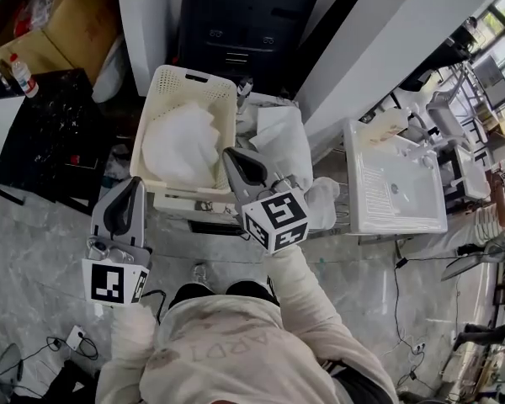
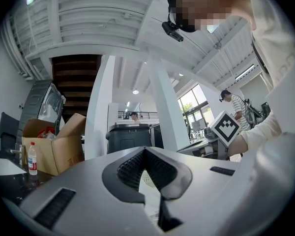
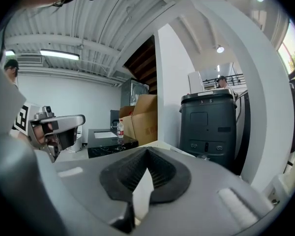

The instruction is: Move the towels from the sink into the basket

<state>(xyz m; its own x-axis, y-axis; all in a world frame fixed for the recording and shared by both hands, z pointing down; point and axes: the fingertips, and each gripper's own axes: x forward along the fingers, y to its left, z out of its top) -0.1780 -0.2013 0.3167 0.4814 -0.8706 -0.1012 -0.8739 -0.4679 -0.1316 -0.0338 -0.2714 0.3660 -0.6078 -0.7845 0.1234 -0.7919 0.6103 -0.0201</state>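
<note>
A cream plastic basket [image 1: 170, 81] stands ahead of me with a heap of white towels [image 1: 178, 146] in it. Another white towel [image 1: 282, 141] lies just right of the basket. The white sink [image 1: 387, 200] sits further right, and I see no towel in its basin. My right gripper [image 1: 227, 152] hovers over the basket's near right corner, shut and holding nothing; its closed tips [image 3: 147, 150] point roughly level. My left gripper [image 1: 137, 182] hangs near the basket's near left corner, also shut and empty, its jaws meeting [image 2: 145, 150].
A dark bin [image 1: 236, 15] stands behind the basket beside a white column [image 1: 143, 15]. At the left are a black table [image 1: 50, 124], a bottle [image 1: 21, 74] and a cardboard box [image 1: 59, 15]. Cables [image 1: 76, 339] lie on the floor. Another person [image 2: 233, 102] stands far off.
</note>
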